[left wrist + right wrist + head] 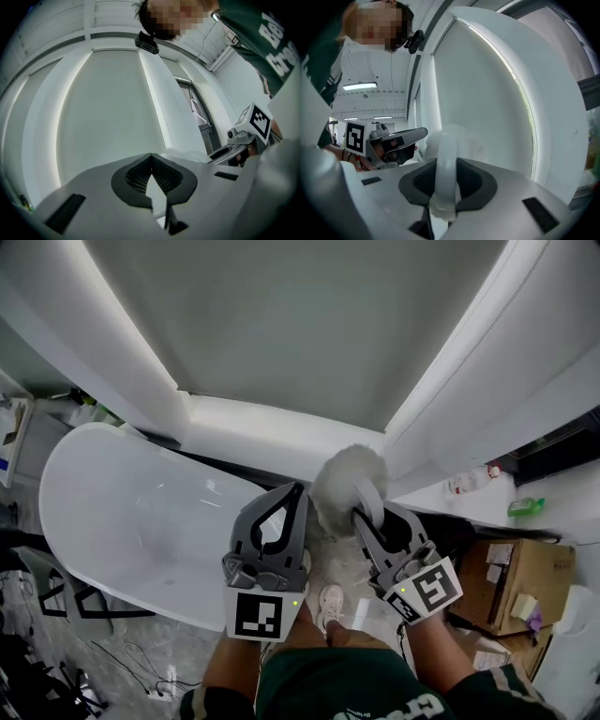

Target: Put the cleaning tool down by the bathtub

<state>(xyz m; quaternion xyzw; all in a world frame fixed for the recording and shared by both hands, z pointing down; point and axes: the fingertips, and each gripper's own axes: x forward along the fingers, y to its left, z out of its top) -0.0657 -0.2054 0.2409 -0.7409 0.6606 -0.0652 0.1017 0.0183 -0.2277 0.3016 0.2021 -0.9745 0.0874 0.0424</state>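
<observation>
The duster (349, 486) is gripped by the right gripper (364, 517). Its white handle (446, 164) is clamped between the jaws, which are kept partly apart by it. The fluffy white head is carried just past the fingertips. The duster is held in the air above the floor, just beside the right end of the tub (103, 493), and no contact with the tub is seen. The left gripper (300, 491) is held just beside the right one. Its jaws are closed tip to tip, and nothing is held between them. A shoe (330, 604) is seen on the floor below the grippers. A box (516, 577) and a green bottle (527, 506) are seen to the right, well apart from the tub.
</observation>
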